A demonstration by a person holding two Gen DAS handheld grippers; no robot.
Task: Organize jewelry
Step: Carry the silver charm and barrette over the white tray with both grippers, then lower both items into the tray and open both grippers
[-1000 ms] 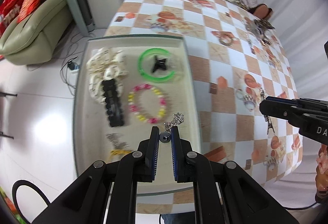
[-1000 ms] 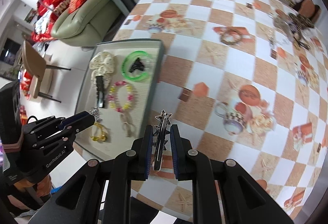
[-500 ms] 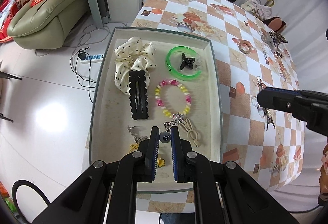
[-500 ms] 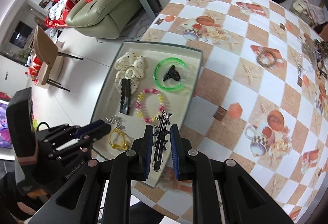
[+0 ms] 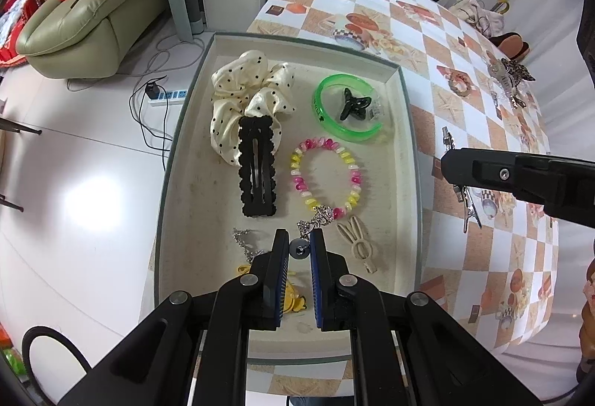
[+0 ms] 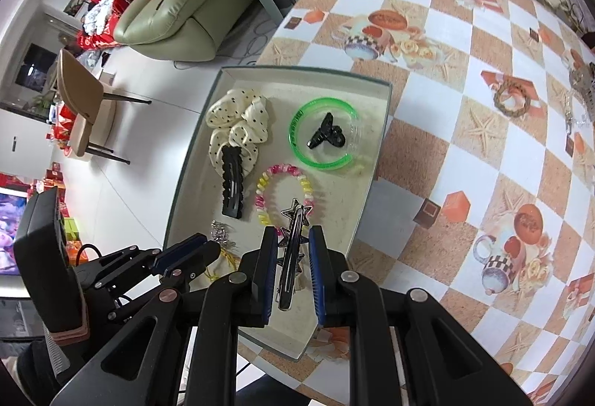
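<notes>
- While both grippers hang above the near end of the tray (image 5: 407, 131), the job reads as well under way but unfinished: two pieces are in the air and several lie loose on the table.
- Nearest in the left wrist view, the left gripper (image 5: 299, 250) is closed on a small round charm (image 5: 298, 249) at the end of a silver chain (image 5: 316, 220), which trails toward the beaded bracelet; it is not yet set down.
- Nearest in the right wrist view, the right gripper (image 6: 293, 250) is clamped on a dark star hair clip (image 6: 292, 250), held over the tray's near right part, its star tip over the bracelet.
- At the near end of the tray lie a yellow piece (image 5: 293, 303), partly hidden by the fingers, a silver trinket (image 5: 245, 240) and a cream rabbit-shaped clip (image 5: 359, 246).
- In the middle lie a pink, yellow and white beaded bracelet (image 5: 327, 179) and a black scalloped snap clip (image 5: 257, 170), whose far end overlaps the scrunchie.
- At the far end lie a cream polka-dot scrunchie (image 5: 245, 90) and a green open bangle (image 5: 347, 108) with a small black claw clip (image 5: 353, 103) inside its ring.
- Bare floor shows along the tray's right side, so I judge there is room for both carried pieces.
- Beyond the tray, on the checked tablecloth (image 6: 427, 131), a silver clip (image 5: 470, 209) lies just past the right gripper; farther off are a brown ring-shaped band (image 5: 459, 84) and a cluster of clips (image 5: 509, 79) near the far edge, too small to tell apart. These look left to gather.
</notes>
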